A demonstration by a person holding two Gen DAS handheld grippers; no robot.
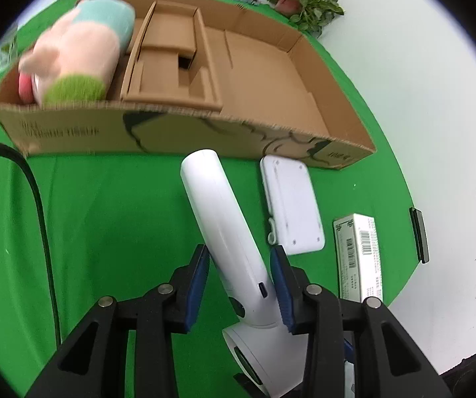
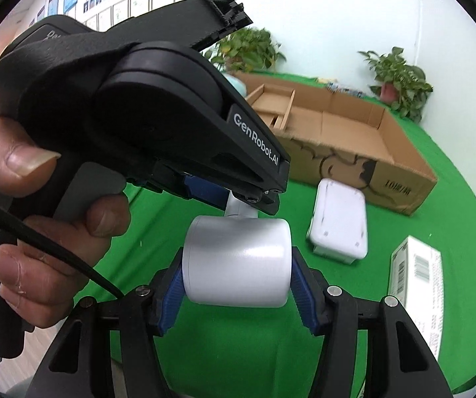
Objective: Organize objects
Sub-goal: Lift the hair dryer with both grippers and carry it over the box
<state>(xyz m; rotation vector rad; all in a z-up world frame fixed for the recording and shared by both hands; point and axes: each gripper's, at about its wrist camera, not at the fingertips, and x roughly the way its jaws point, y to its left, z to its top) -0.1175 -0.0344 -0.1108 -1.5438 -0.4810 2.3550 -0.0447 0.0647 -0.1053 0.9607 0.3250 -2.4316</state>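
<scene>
A white hair dryer (image 1: 224, 229) is held between both grippers above the green table. My left gripper (image 1: 239, 265) stands around its handle; the right pad touches it, a small gap shows at the left pad. My right gripper (image 2: 238, 280) is shut on the dryer's barrel (image 2: 238, 262), with the left gripper's body (image 2: 158, 122) just above it. An open cardboard box (image 1: 184, 129) with a cardboard insert lies beyond. A pink, teal and green plush toy (image 1: 78, 53) sits in the box's left end.
A white plastic case (image 1: 292, 205) lies on the green cloth in front of the box, also in the right wrist view (image 2: 339, 222). A white carton with barcodes (image 1: 359, 255) lies right of it. A black cable (image 1: 38, 205) runs at left. Potted plants (image 1: 304, 0) stand behind.
</scene>
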